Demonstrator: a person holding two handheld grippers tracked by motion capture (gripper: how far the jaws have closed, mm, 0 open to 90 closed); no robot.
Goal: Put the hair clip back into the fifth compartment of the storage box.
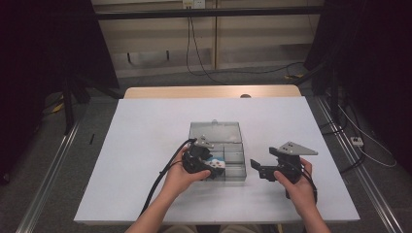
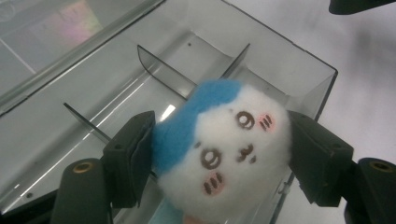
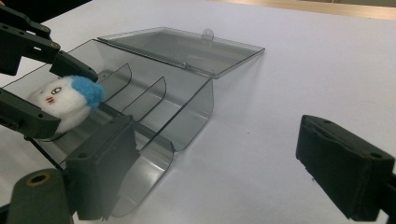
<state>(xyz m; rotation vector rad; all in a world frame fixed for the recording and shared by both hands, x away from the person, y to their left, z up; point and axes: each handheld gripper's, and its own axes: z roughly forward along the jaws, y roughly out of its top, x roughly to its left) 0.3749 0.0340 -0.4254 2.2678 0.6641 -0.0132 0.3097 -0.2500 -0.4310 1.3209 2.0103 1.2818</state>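
Note:
A small white plush toy [image 2: 224, 154] with a blue patch and a stitched face sits between the jaws of my left gripper [image 1: 211, 167], and both pads touch its sides. It hangs over the front left compartment of a clear grey divider box [image 1: 235, 170], whose lid [image 1: 215, 130] lies open flat behind it. In the right gripper view the plush toy [image 3: 65, 100] and the box [image 3: 187, 107] are at the left. My right gripper [image 1: 261, 171] rests low over the table just right of the box, open, with nothing between its jaws.
The box stands near the middle of a white table [image 1: 145, 145] with a wooden strip [image 1: 209, 91] along the far edge. Bare tabletop lies to the left, right and far side. Dark stands and cables are on the floor around the table.

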